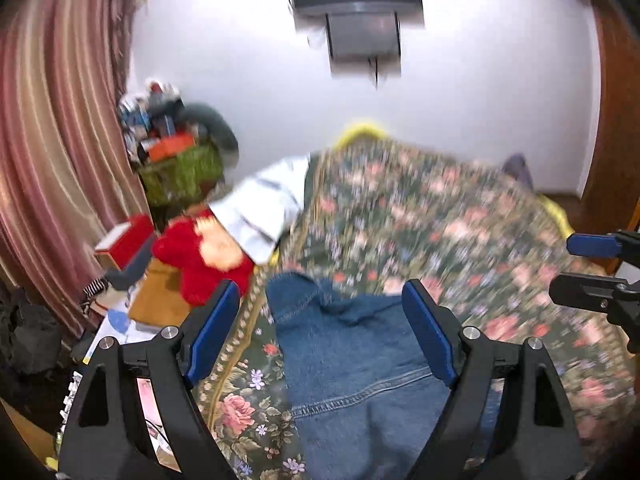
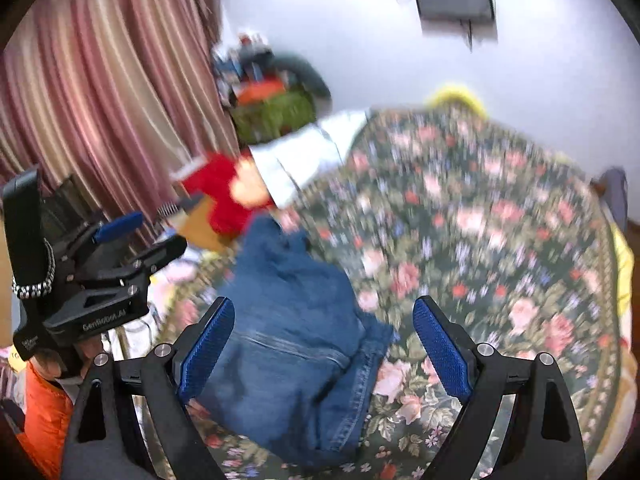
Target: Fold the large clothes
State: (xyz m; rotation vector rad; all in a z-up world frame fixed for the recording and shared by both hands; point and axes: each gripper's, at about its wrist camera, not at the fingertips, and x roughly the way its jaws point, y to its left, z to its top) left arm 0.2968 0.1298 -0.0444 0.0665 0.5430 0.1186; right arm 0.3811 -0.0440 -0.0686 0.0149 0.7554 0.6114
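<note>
Bright, even indoor light with hardly a shadow — yet both fisheye views smear with motion blur, worst across the floral bedspread, and bend at black-vignetted edges.

Blue denim garment; dk-green floral bedspread; pink-striped curtain; red plush.

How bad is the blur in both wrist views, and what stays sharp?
Left wrist: floral bedspread and far clutter smeared; left hand-held gripper crisp, denim garment fairly sharp. Right wrist: bedspread and denim streaked, right hand-held gripper sharp. Strong fisheye bending in both.
</note>
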